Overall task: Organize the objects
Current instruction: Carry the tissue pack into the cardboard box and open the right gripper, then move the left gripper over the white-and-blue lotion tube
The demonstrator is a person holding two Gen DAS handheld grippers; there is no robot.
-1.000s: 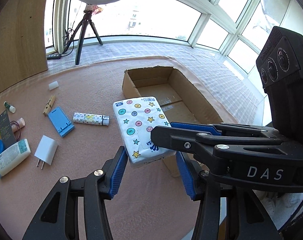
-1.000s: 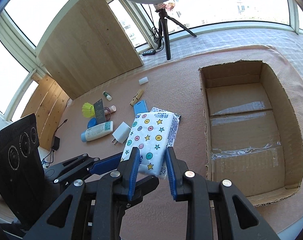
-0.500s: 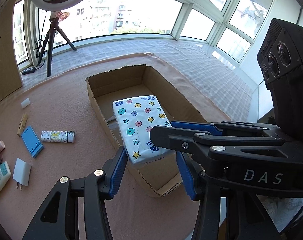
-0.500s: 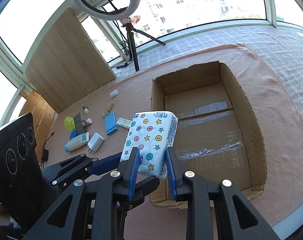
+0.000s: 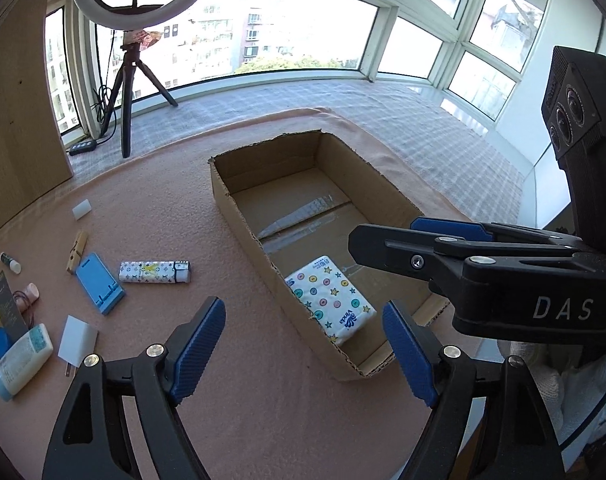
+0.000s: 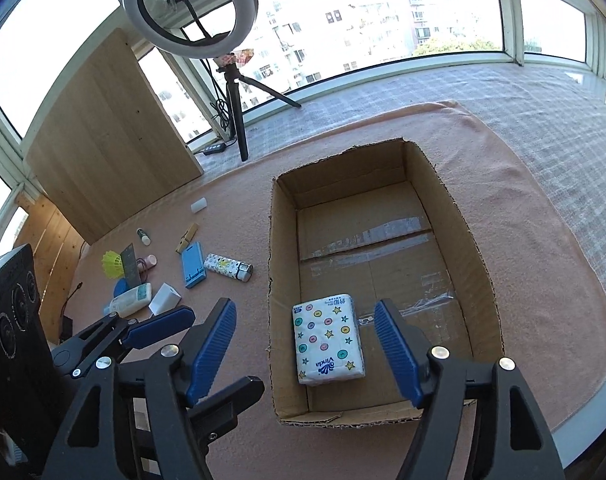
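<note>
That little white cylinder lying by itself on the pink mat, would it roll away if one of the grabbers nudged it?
Probably: the white cylinder lies on its side, so a sideways nudge might roll it, though the fuzzy pink mat may slow it. It looks small and likely light.

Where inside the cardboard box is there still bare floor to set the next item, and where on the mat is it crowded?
The cardboard box is bare except its near-left corner, where the tissue pack lies flat. The far half and the strip along the right wall are free. The mat right of the box is bare. Left of the box it is crowded: lighter, blue phone stand, charger, lotion bottle.
</note>
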